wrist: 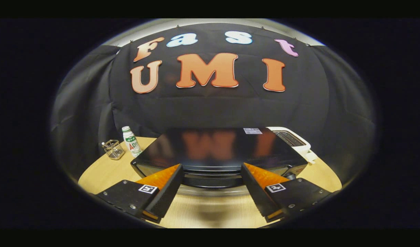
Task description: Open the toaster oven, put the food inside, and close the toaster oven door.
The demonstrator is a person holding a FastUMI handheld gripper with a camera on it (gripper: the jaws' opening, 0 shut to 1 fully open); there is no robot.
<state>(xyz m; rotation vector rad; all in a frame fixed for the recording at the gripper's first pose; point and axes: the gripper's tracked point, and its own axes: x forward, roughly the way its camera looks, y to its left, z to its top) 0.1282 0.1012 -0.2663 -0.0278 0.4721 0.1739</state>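
Note:
A black toaster oven (216, 147) with a glossy top stands on the round wooden table (103, 171), just ahead of my fingers. Its front edge and door top (211, 176) show between the two fingertips, seen from above. My gripper (211, 168) is open, its fingers spread wide on either side of the door's upper edge, with nothing held between them. I cannot tell whether the fingertips touch the oven. The food is hidden from me.
A small white bottle with a green label (131, 141) and a little wire basket (113, 149) stand on the table left of the oven. A white appliance (292, 139) sits behind the oven's right corner. Bare tabletop lies under my fingers.

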